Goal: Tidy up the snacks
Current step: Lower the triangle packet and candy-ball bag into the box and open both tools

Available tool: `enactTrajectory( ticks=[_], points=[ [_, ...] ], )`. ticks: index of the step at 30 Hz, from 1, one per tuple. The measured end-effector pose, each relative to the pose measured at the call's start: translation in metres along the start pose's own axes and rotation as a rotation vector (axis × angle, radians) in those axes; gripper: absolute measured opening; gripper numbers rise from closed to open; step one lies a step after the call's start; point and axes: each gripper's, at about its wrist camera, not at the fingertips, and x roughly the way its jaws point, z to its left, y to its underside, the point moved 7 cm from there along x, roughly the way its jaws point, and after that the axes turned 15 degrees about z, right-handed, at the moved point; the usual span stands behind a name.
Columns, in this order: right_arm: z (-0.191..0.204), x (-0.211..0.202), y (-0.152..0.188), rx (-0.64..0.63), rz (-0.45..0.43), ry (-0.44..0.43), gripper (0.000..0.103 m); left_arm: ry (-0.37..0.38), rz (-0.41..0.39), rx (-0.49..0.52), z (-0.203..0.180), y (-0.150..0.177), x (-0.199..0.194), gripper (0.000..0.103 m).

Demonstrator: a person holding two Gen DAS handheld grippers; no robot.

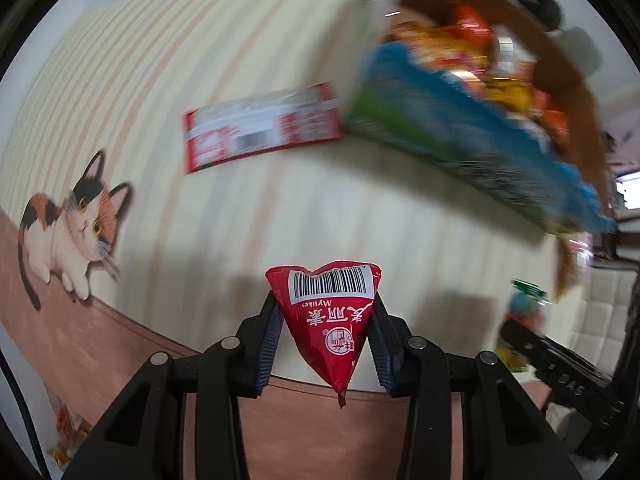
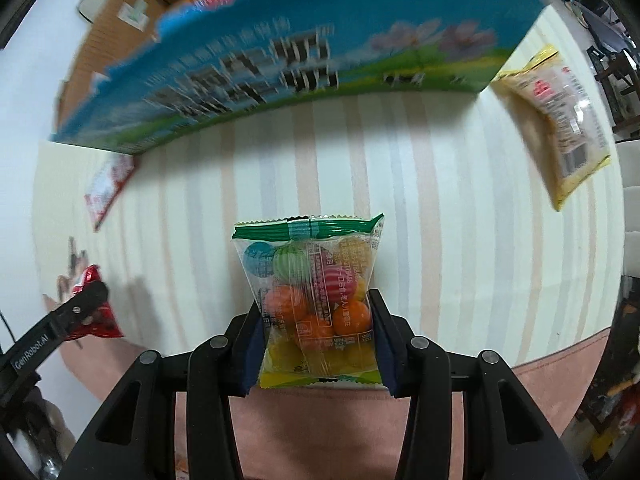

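I have the left gripper [image 1: 324,328] clamped on a red triangular pouch [image 1: 329,320], barcode end pointing away from the camera, held clear above the striped mat [image 1: 280,208]. The right gripper [image 2: 318,340] pinches a clear candy bag [image 2: 312,300] of coloured balls at its lower half; its green seal sticks out past the fingertips.

The landmark is the blue-green box [image 2: 304,56], standing on the mat ahead of both grippers and already loaded with bright packets [image 1: 472,52]. Its printed wall faces me and sits between the held snacks and the box interior. A red-white packet [image 1: 264,128] lies flat just beside the box's left end. A yellow packet [image 2: 560,120] lies off the box's right end. A cat print [image 1: 72,224] marks the mat well to the left of the box. Brown cardboard [image 1: 500,8] rises behind the box.
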Motion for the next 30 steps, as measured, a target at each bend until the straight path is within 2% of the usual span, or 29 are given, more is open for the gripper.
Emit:
enactTrajectory(
  ticks=[3, 8, 14, 18, 22, 30],
  points=[
    [-0.009, -0.032, 0.005, -0.010, -0.038, -0.040, 0.049, 0.042, -0.044, 0.063, -0.035, -0.002, -0.031, 0.038],
    [-0.015, -0.106, 0.002, -0.018, -0.142, -0.098, 0.049, 0.094, -0.108, 0.152, -0.090, -0.033, -0.089, 0.038],
    [-0.017, -0.173, -0.044, -0.023, -0.253, -0.059, 0.049, 0.100, -0.114, 0.213, -0.139, -0.093, -0.122, 0.038],
    [-0.025, -0.182, -0.087, -0.005, -0.251, -0.031, 0.049, 0.082, -0.052, 0.229, -0.169, -0.134, -0.112, 0.038],
    [-0.032, -0.175, -0.131, 0.019, -0.230, -0.017, 0.049, 0.053, 0.024, 0.223, -0.183, -0.170, -0.087, 0.038],
    [-0.048, -0.145, -0.183, 0.064, -0.171, 0.030, 0.049, -0.026, 0.133, 0.219, -0.194, -0.210, -0.043, 0.039]
  ],
)
